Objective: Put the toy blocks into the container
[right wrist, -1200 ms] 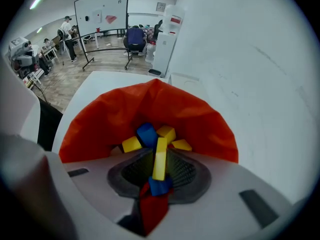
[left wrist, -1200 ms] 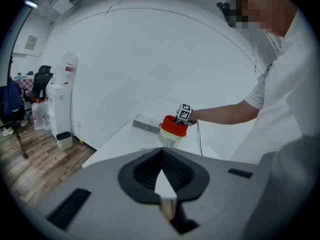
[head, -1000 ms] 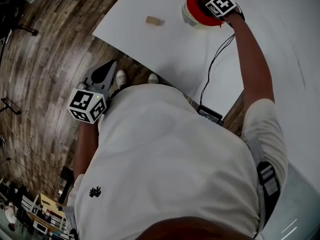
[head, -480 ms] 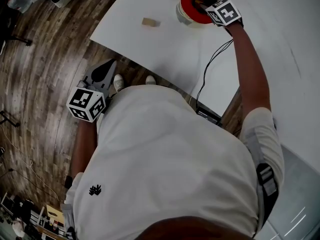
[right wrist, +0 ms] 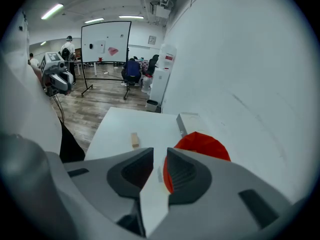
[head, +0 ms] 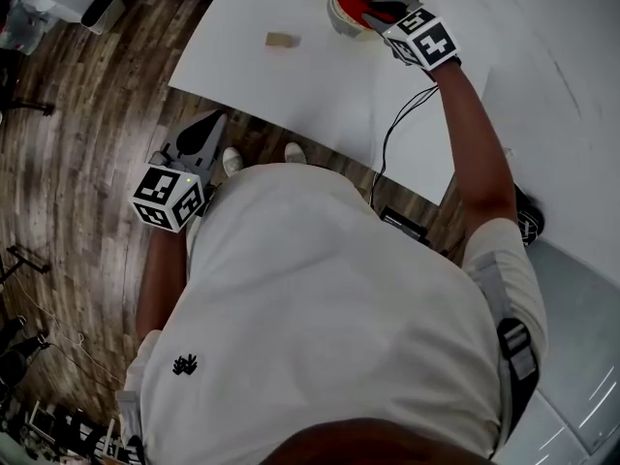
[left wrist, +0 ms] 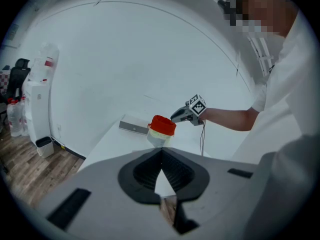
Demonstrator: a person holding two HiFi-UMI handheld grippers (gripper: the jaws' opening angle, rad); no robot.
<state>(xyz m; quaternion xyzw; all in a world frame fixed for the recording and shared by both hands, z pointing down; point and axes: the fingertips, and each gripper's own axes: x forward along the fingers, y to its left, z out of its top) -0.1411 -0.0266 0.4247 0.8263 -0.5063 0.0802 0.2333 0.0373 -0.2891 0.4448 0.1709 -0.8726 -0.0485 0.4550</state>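
At the far end of the white rectangular table stands a round container with a red rim and a pale body. From above, a few yellow and orange pieces show inside it. The right gripper, grey with a black-and-white marker cube, hangs over the container's near rim at the end of an outstretched arm, tilted steeply down. Its jaws have just been closing. Seen from the right gripper itself, a narrow gap is left between them with nothing caught in it, only tabletop and the container showing beyond.

A small pale wooden block lies flat on the table, well apart from the container and to its left as I look down. It is on its own, touched by neither tool. A flat grey box lies just behind the container.

The left gripper is held low beside the person's hip, off the table and over the dark wood-plank floor. Its jaw tips meet and hold nothing. A thin black cable trails from the right gripper across the table's near edge.
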